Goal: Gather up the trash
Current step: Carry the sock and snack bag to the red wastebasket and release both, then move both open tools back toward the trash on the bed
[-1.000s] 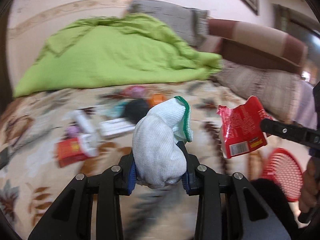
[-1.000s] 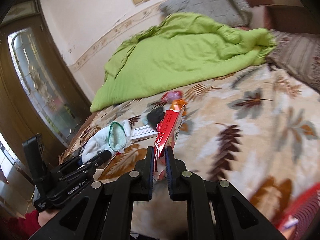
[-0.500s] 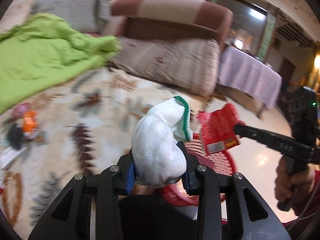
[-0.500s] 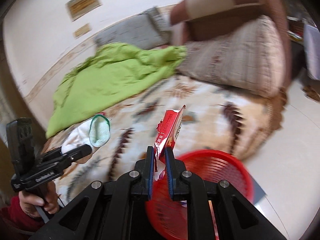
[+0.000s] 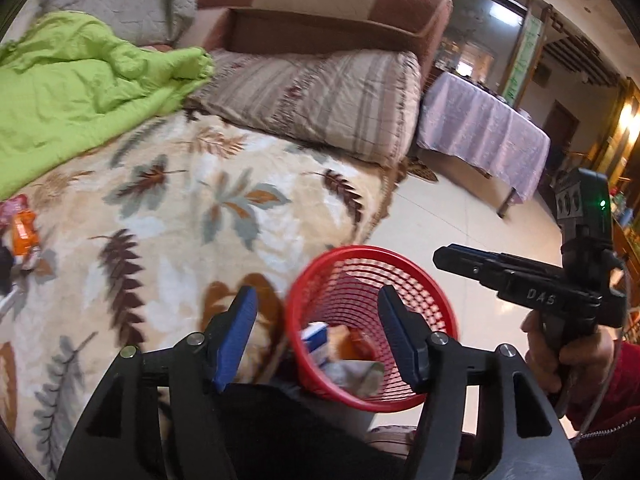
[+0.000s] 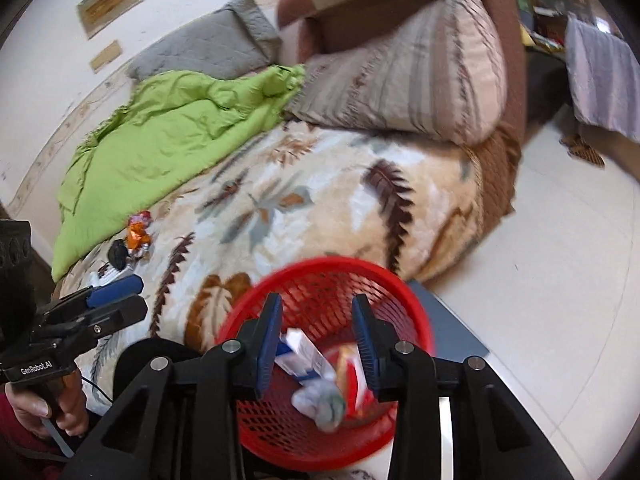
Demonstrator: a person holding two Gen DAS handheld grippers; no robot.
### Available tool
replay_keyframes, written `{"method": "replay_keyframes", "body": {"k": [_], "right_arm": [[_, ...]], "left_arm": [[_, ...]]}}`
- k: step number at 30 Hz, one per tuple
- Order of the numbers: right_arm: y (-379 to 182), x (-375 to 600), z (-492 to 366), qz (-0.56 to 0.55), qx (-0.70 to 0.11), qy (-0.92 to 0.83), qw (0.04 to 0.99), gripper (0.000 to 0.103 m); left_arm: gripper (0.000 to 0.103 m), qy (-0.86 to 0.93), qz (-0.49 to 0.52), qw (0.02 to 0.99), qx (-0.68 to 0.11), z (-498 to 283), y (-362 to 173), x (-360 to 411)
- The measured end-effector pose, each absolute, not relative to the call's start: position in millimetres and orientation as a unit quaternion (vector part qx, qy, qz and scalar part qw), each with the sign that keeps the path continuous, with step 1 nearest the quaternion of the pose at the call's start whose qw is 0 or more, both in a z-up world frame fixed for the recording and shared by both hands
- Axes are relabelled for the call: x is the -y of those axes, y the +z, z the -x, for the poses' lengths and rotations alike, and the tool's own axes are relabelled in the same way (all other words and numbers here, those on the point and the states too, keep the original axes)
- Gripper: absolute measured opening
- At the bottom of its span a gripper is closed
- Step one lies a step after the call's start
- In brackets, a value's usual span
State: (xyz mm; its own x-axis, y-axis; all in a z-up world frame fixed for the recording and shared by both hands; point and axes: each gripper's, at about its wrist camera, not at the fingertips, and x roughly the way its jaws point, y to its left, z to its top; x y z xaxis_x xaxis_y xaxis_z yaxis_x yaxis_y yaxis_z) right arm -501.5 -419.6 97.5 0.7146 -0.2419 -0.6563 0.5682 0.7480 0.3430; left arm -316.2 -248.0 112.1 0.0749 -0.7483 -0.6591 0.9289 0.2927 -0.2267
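Right now your left gripper (image 5: 316,332) sits low in the middle of its own view with the fingers spread and opening, nothing between the blue pads (image 5: 236,336). Behind them, at lower centre, is the red mesh basket (image 5: 436,312), standing on the pale floor just beside the leaf-patterned blanket (image 5: 192,216). Inside it lie a blue-and-white carton (image 5: 316,338), some orange and red wrappers, blurred, and a pale bundle near the bottom.

Your right gripper (image 6: 318,344) points down over the same basket (image 6: 404,284) at lower centre of its view, its fingers apart and opening too, with nothing pinched. Below the gap you can see a white glove (image 6: 324,400) with a greenish cuff, a blue-and-white carton (image 6: 302,350) and a red packet (image 6: 356,372), all inside the basket.

More trash stays on the blanket at middle left of the right view: an orange wrapper (image 6: 136,238) and a black lump (image 6: 118,254) near the green quilt (image 6: 172,140). Each hand shows at the edge of the other's view, gripping its handle.
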Motion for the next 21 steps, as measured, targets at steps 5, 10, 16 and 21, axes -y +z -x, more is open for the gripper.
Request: {"method": "replay_keyframes", "body": {"k": [5, 10, 16, 21], "right_arm": [[113, 394, 461, -0.269, -0.284, -0.156, 0.907, 0.039], [126, 354, 421, -0.239, -0.282, -0.098, 0.924, 0.039], [123, 324, 376, -0.232, -0.299, -0.057, 0.924, 0.039], [126, 303, 346, -0.202, -0.308, -0.049, 0.928, 0.039]], "left_arm": [[0.062, -0.549, -0.118, 0.754, -0.341, 292, 120, 215], [0.062, -0.518, -0.103, 0.78, -0.336, 268, 127, 178], [0.062, -0.468, -0.082, 0.813, -0.336, 234, 131, 130], [0.062, -0.43, -0.053, 0.833, -0.345, 206, 128, 91]]}}
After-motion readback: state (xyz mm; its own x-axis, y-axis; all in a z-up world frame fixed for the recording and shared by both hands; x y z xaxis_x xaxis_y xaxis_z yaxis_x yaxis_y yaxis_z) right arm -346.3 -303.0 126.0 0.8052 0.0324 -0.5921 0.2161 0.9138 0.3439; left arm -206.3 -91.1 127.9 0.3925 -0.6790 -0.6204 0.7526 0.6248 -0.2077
